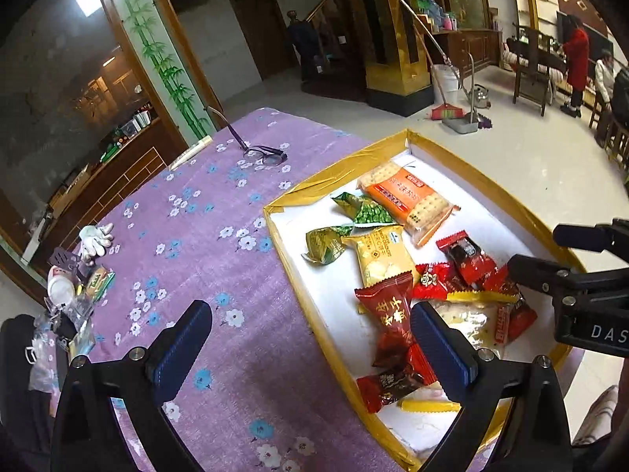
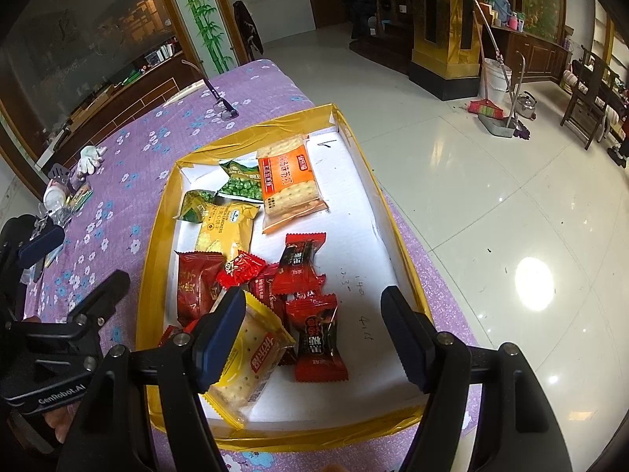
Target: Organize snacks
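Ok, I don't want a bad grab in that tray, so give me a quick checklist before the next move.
1. Right claw open: ok, jaws wide apart.
2. Left claw open: ok, holding nothing.
3. Snacks inside the gold-rimmed tray: ok, none seen on the purple cloth.
4. Target isolated: not ok, the red packets overlap in a pile.
5. Yellow cracker pack clear of the right claw: cannot tell, one finger overlaps it in view.
6. Claws clear of each other: ok, apart in both views.
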`<state>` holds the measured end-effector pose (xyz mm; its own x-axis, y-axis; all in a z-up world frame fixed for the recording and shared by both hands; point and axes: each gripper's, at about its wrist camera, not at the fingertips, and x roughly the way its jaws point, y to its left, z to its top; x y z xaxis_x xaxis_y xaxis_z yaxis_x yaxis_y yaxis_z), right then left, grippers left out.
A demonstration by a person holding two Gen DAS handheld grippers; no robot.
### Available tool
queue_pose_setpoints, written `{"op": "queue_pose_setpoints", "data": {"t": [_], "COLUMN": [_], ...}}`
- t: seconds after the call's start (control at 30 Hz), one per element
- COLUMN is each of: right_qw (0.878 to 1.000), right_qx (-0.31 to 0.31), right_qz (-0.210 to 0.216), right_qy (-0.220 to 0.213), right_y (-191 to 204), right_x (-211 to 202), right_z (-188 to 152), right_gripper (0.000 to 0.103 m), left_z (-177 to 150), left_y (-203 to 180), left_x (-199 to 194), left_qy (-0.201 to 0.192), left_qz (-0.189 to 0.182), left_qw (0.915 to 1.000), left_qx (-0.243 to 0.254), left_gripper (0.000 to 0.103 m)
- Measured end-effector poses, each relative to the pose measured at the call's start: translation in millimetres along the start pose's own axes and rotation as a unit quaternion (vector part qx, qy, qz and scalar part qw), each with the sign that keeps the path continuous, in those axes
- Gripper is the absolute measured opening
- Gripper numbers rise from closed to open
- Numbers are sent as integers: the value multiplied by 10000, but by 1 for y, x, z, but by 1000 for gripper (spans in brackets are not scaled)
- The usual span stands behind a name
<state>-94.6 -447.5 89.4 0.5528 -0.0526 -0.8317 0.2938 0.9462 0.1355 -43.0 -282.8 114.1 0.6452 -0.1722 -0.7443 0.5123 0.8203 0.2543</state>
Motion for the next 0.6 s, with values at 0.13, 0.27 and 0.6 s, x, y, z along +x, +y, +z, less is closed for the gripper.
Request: {"op": "queue_pose_setpoints", "data": {"t": [0.13, 0.27, 0.6], "right_qw": [9997, 9983, 9969], "right_qx": [-197, -268, -95], "right_qz": [53, 347, 497], "right_qy": [-142, -391, -596], "right_y": [6, 6, 0], "right_x": [-7, -19, -28], "right_z": [-1, -6, -10], "right_gripper": [82, 98, 103], "left_z": [-2, -5, -8], "left_y": [2, 3, 3], "left_x": [-2, -1, -2], "left_qy": [148, 251, 290], "left_qz": [77, 27, -50], "left_qw": [9998, 9996, 9995], "left_qx": [-65, -86, -88], "left_gripper": [102, 102, 102]}}
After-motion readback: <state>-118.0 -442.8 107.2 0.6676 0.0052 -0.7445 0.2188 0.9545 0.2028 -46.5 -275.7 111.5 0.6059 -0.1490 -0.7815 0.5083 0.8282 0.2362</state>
